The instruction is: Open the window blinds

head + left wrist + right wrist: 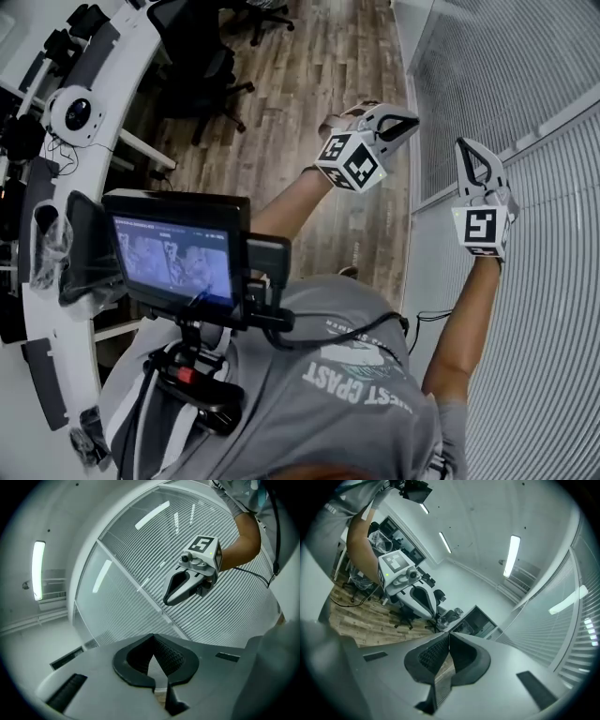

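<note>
Presently: left gripper [409, 123], fingers [172, 660] closed together, empty; right gripper [466, 147], fingers [432, 654] likewise pressed tip to tip, empty; both near white horizontal-slat window blinds [553, 281].

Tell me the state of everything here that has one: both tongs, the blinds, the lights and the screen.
Left tongs: shut, nothing between them.
Right tongs: shut, nothing between them.
Window blinds: lowered, not yet opened.
Ceiling light: on.
Screen: lit, showing a picture.
</note>
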`<state>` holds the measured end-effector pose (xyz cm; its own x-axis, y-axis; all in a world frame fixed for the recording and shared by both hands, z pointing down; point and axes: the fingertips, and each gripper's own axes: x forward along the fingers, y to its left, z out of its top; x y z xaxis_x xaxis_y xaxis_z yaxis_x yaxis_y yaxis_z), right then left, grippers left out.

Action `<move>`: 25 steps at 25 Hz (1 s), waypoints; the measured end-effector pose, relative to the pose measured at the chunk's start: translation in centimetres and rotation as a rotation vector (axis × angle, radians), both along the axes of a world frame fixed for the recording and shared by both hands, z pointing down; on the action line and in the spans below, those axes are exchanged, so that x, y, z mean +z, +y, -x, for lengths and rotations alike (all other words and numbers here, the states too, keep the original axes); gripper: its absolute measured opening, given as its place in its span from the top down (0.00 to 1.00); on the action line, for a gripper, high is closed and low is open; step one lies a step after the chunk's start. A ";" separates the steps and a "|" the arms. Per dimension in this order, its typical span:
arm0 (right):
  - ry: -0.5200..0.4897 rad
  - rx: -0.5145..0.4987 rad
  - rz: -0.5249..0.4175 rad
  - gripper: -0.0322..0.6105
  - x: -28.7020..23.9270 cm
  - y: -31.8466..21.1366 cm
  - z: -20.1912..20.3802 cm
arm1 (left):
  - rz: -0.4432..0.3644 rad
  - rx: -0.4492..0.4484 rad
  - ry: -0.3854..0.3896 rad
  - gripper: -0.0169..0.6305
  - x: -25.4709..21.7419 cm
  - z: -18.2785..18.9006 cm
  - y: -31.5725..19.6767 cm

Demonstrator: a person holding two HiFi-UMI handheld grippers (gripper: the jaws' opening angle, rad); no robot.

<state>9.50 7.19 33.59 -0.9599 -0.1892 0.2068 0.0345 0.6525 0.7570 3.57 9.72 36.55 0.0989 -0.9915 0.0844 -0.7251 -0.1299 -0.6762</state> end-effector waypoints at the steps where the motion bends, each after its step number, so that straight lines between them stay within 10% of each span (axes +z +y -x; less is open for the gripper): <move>1: 0.011 -0.003 -0.020 0.95 0.2 -1.6 0.5 | -0.002 -0.004 -0.002 0.97 -0.2 0.4 -1.7; 8: 0.034 -0.005 -0.018 0.95 1.4 -15.3 5.5 | 0.048 0.004 -0.016 0.97 1.0 4.8 -15.6; 17: 0.015 0.096 -0.017 0.95 1.3 -17.2 3.2 | 0.016 0.102 -0.032 0.97 0.3 3.0 -17.9; 25: 0.036 0.302 0.004 0.95 3.0 -28.6 12.8 | 0.002 0.283 0.000 0.97 1.4 13.1 -30.4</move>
<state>-3.27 -21.44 36.61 -0.8525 -0.4640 0.2407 -0.1351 0.6404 0.7560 -9.55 -20.63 37.96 0.3719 -0.9242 0.0866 -0.6598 -0.3288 -0.6757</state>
